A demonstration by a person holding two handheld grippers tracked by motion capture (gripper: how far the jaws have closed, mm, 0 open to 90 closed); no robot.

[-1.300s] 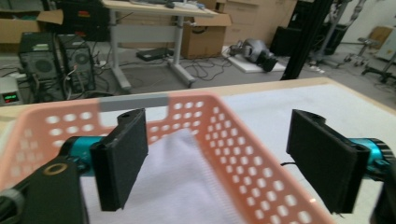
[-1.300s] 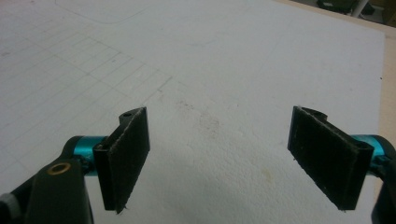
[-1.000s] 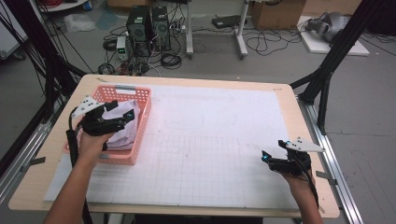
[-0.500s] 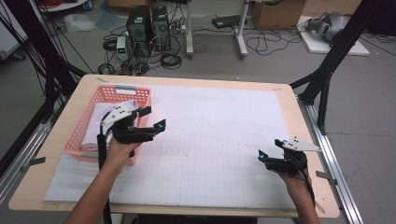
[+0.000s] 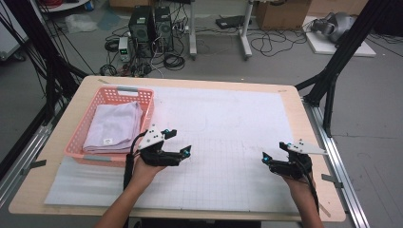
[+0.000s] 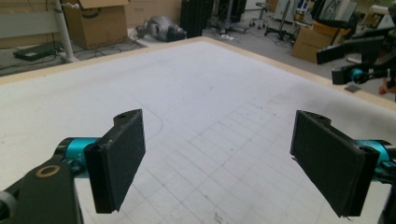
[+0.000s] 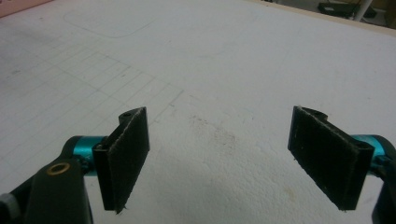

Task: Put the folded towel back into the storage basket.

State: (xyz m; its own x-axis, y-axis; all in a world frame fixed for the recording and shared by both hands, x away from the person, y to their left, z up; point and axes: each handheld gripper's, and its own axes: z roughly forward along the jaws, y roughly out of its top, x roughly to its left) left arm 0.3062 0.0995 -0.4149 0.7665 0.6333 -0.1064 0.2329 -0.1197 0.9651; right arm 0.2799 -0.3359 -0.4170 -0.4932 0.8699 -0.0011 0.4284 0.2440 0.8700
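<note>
A folded pale lilac cloth point(image 5: 115, 127) lies in a pink plastic basket point(image 5: 81, 149) at the table's left. To the right of the basket, my left gripper point(image 5: 179, 141) is held over the white gridded mat point(image 5: 228, 137), jaws wide apart and empty; the left gripper view point(image 6: 219, 163) shows bare mat between them. Near the mat's right edge my right gripper point(image 5: 273, 156) is open too, with nothing between its jaws point(image 7: 219, 158). The right gripper also appears far off point(image 6: 359, 58) in the left gripper view.
The wooden table point(image 5: 309, 128) edges the mat on all sides. Black frame struts point(image 5: 332, 71) stand at the right and left. Computers, cables and boxes point(image 5: 152, 23) sit on the floor behind the table.
My left gripper has left the basket and swung right over the mat, leaving the cloth folded in the basket. The right gripper has barely shifted.
</note>
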